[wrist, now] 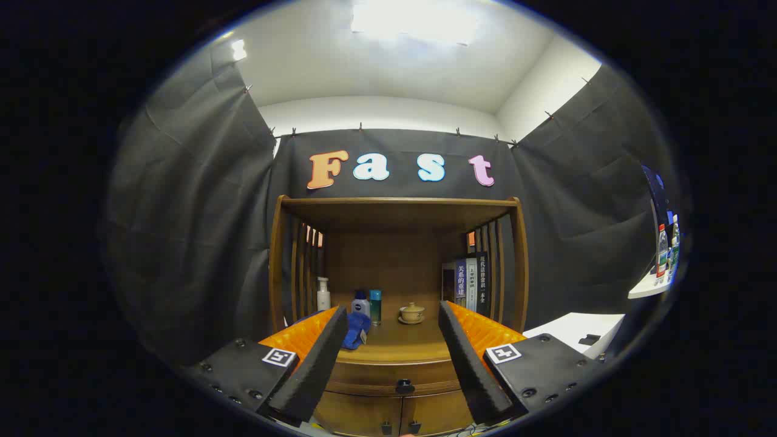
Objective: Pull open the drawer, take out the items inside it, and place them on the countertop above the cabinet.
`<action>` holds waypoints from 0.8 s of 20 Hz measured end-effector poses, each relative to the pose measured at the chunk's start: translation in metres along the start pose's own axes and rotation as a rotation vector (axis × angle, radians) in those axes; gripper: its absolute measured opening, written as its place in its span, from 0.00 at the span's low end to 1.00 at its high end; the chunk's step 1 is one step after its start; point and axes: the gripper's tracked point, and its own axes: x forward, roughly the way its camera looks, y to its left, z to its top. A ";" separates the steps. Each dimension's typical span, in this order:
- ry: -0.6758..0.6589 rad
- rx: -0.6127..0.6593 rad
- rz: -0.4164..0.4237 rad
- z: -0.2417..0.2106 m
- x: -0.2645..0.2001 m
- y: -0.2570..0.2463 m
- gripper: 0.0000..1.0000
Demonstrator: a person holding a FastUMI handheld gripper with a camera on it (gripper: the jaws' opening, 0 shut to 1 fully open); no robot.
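A wooden cabinet stands ahead with a slatted shelf hutch on its countertop [394,349]. Its drawer [394,376] sits closed below the countertop's front edge, with a dark round knob [404,386] in the middle. My gripper [393,318] is open, its two fingers spread wide and apart from the cabinet; the knob shows between them, lower down and beyond the tips. A blue cloth-like item [357,331] lies on the countertop just past the left finger. The inside of the drawer is hidden.
On the countertop stand a white pump bottle [323,294], a small blue-capped bottle [360,303], a teal can [376,304], a lidded tea cup [412,313] and books [472,282]. Two cupboard doors [397,419] with small knobs sit below the drawer. A white table [576,331] is at the right.
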 end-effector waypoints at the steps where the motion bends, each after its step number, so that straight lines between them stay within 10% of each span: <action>1: 0.002 -0.004 0.011 -0.001 0.000 0.003 0.98; 16: 0.036 -0.038 0.038 -0.019 -0.003 0.005 0.98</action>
